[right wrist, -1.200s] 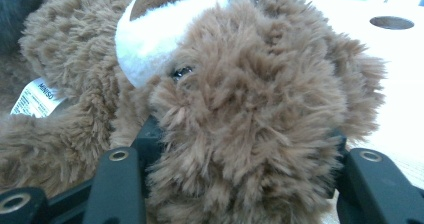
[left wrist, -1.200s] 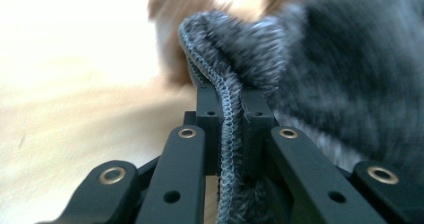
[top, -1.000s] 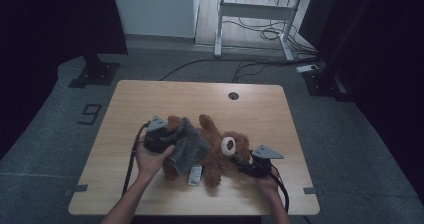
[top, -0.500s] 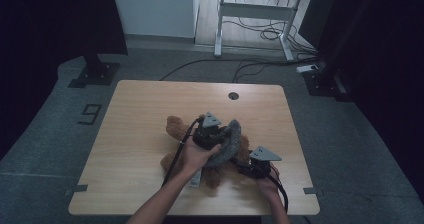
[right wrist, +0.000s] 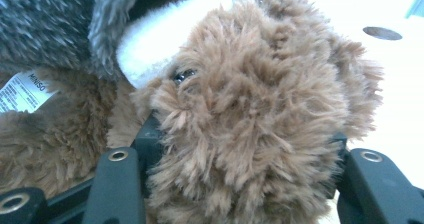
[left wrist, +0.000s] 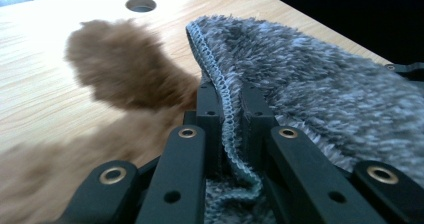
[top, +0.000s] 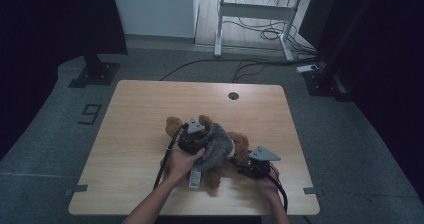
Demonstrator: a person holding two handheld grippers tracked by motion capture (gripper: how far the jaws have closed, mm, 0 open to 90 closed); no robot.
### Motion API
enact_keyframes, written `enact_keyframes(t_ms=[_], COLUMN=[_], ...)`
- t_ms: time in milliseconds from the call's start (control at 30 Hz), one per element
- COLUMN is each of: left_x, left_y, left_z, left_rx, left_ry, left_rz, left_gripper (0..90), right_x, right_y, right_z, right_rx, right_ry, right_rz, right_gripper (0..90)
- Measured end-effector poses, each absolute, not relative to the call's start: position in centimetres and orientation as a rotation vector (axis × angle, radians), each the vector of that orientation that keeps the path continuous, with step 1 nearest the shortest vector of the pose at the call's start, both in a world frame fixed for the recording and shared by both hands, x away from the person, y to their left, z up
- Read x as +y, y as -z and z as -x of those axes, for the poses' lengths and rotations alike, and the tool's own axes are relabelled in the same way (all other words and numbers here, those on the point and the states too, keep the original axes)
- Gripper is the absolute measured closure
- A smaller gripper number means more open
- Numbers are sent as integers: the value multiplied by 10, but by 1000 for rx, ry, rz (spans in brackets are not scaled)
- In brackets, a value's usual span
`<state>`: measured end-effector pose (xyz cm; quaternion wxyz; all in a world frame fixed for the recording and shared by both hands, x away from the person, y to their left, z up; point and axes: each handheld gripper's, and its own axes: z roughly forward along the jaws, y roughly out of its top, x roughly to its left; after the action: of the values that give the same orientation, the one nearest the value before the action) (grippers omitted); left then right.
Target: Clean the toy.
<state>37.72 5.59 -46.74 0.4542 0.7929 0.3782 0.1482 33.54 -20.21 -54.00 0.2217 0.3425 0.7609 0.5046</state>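
A fluffy brown plush teddy bear (top: 240,146) lies on the light wooden table (top: 140,114), toward its six-o'clock edge. Draped over the bear is a fuzzy grey knitted cloth (top: 220,145). The left gripper (left wrist: 230,119) is clamped on the cloth's stitched hem (its jaws pinch the trim tightly between them). At the bear's four o'clock, the right gripper (right wrist: 240,149) squeezes the bear's furry head. A white fabric label (right wrist: 22,91) shows beside the cloth.

Plush bear (top: 235,149) lies on bench (top: 140,114), near front edge, right of centre. Cloth (top: 219,145) draped over its middle. Left gripper (top: 192,138) at cloth's left; right gripper (top: 255,164) at bear's right.
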Motion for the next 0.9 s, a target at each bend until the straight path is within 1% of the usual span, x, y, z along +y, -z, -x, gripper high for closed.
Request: enact_keyframes(t_ms=[200, 367, 533, 633, 700, 800, 900], left_x=[91, 112, 138, 155, 164, 177, 182], left_y=[472, 476, 482, 490, 498, 515, 528], left_z=[-369, -360, -355, -356, -357, -363, -369], left_rx=[970, 984, 1027, 1074, 1105, 1174, 1224], left_ry=[-341, -375, -379, -357, -364, -302, -273], left_rz=[-1877, -1847, -1824, -1840, -1869, -1889, -1912], left_gripper=[815, 815, 815, 815, 814, 813, 812], right_x=[-203, -203, -203, -203, -203, -203, -203], right_y=[541, 541, 541, 542, 542, 542, 542], right_z=[-336, -336, -336, -336, -337, -337, -337], right_rx=[2100, 2097, 2095, 2093, 2090, 2089, 2089], right_ry=[-1407, -1410, -1415, -1422, -1431, -1433, -1434], right_rz=[-955, -961, -968, -975, -984, -982, -979], right_gripper=[428, 427, 427, 427, 427, 427, 427])
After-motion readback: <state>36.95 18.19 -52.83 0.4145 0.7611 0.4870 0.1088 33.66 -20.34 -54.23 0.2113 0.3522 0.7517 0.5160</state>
